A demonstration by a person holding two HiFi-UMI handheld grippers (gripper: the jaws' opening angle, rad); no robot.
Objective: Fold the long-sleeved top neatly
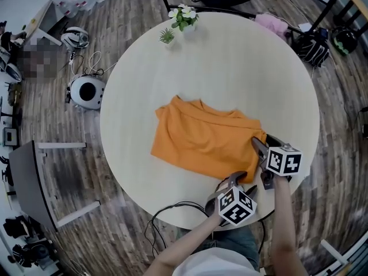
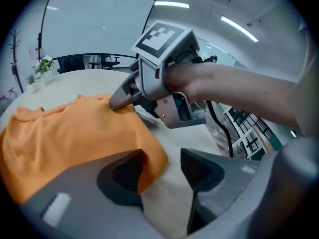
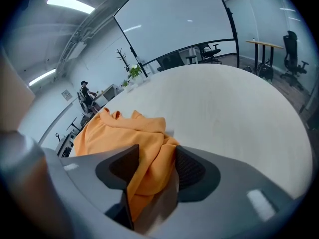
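Right gripper (image 3: pixel 152 159) fingers pinch the orange long-sleeved top (image 1: pixel 202 141) at its right edge; left gripper (image 2: pixel 160 159) fingers stand wide at its near corner.

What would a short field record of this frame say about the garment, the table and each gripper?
garment: orange top, lying as a rough rectangle, collar toward the far side
surface: round table, pale
left gripper: jaws apart, a corner of the top between them
right gripper: jaws closed on a bunched edge of the top
other: potted plants at the table's far edge
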